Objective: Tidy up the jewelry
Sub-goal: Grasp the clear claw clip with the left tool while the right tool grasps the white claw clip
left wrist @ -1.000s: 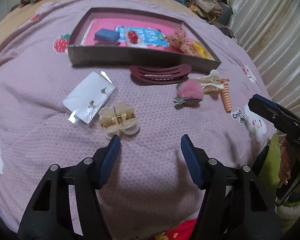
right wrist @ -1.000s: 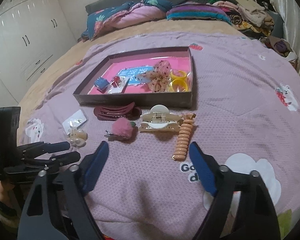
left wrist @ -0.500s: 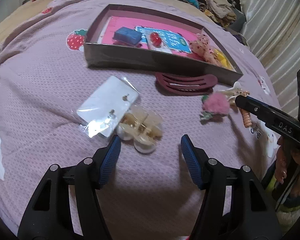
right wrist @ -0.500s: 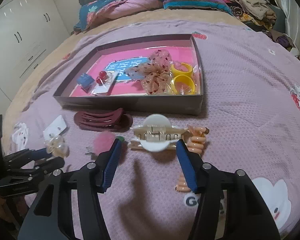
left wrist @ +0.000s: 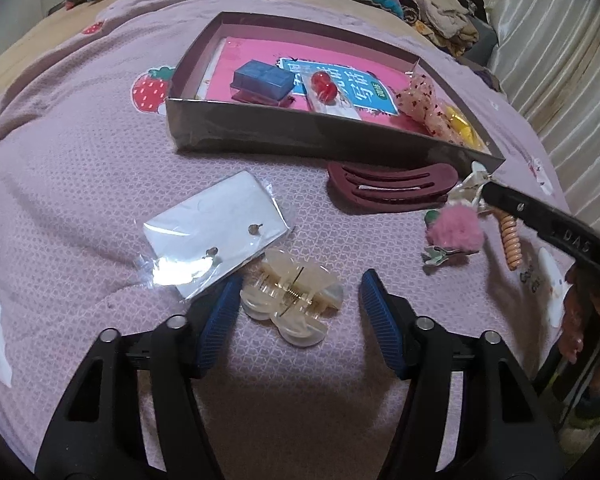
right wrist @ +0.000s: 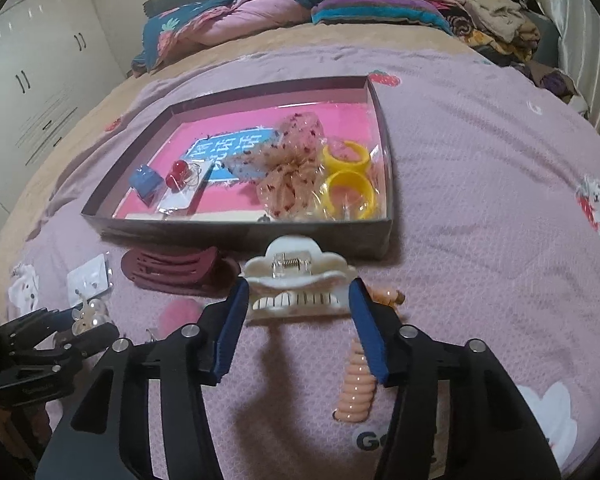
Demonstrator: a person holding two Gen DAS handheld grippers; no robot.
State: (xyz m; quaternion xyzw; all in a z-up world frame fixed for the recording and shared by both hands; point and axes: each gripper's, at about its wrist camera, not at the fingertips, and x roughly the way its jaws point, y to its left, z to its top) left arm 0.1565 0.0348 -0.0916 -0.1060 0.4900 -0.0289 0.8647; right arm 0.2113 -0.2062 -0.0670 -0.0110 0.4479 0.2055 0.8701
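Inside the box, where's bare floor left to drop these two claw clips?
In the box, bare pink floor lies along the far wall, behind the blue label and mesh bow. The near-left corner is crowded by the blue case and red bead card; the yellow rings fill the right end.

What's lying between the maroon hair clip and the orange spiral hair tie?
In the left wrist view, the pink pom-pom clip lies between the maroon hair clip and the orange spiral hair tie; part of the right gripper's dark frame crosses just above it.
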